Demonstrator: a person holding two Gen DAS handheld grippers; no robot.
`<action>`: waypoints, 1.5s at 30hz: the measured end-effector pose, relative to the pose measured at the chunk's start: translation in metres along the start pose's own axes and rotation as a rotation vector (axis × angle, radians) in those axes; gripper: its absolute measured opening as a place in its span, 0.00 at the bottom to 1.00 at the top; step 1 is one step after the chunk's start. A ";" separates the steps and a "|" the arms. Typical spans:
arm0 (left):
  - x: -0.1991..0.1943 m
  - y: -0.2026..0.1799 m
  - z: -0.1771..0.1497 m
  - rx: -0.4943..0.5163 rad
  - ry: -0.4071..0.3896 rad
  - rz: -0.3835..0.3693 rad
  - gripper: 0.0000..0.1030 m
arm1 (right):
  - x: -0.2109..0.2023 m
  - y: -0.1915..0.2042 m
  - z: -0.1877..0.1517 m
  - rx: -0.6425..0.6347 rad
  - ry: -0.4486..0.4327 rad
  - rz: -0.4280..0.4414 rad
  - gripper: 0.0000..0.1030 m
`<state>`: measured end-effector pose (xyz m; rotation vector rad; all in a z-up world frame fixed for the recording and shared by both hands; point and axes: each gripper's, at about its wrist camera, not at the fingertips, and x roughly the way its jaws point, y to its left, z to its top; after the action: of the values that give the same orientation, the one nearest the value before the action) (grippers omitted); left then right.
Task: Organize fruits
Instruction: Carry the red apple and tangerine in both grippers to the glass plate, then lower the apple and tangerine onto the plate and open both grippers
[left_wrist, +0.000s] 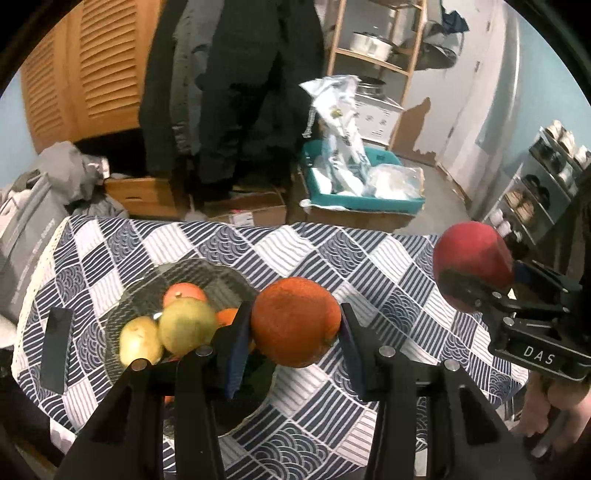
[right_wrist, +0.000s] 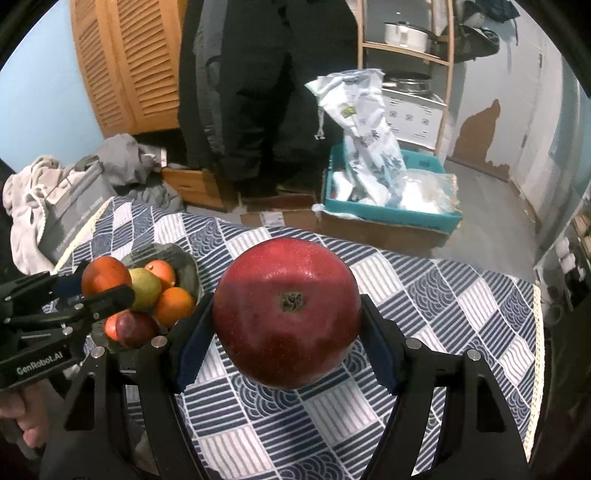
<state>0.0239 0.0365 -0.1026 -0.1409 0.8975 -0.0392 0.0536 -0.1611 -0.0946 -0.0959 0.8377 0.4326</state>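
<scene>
At frame center, the left gripper (left_wrist: 295, 328) clamps an orange (left_wrist: 295, 322) beside the bowl (left_wrist: 177, 273); the right gripper (right_wrist: 288, 314) clamps a red apple (right_wrist: 287, 312).

Both wrist views low, close over tablecloth (left_wrist: 332, 258), facing cluttered room, sharing bowl (right_wrist: 184, 258)

Our two black tools

We see the left tool (left_wrist: 295, 328) and right tool (right_wrist: 288, 321): blue pads (left_wrist: 238, 354), silver screws (right_wrist: 159, 342), white lettering, bare-skinned hands (left_wrist: 543, 410).

Dim indoor light, soft shadows, strong fisheye warp w/ black corners, slight bg blur
</scene>
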 end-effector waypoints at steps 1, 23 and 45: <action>0.000 0.004 0.000 -0.006 0.000 0.005 0.45 | 0.002 0.003 0.001 -0.004 0.002 0.004 0.72; 0.019 0.104 -0.026 -0.150 0.070 0.125 0.45 | 0.051 0.079 0.013 -0.108 0.073 0.094 0.72; 0.052 0.142 -0.044 -0.211 0.158 0.169 0.69 | 0.094 0.124 -0.002 -0.183 0.178 0.142 0.72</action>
<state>0.0183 0.1672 -0.1895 -0.2601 1.0676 0.2049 0.0573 -0.0171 -0.1547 -0.2478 0.9819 0.6412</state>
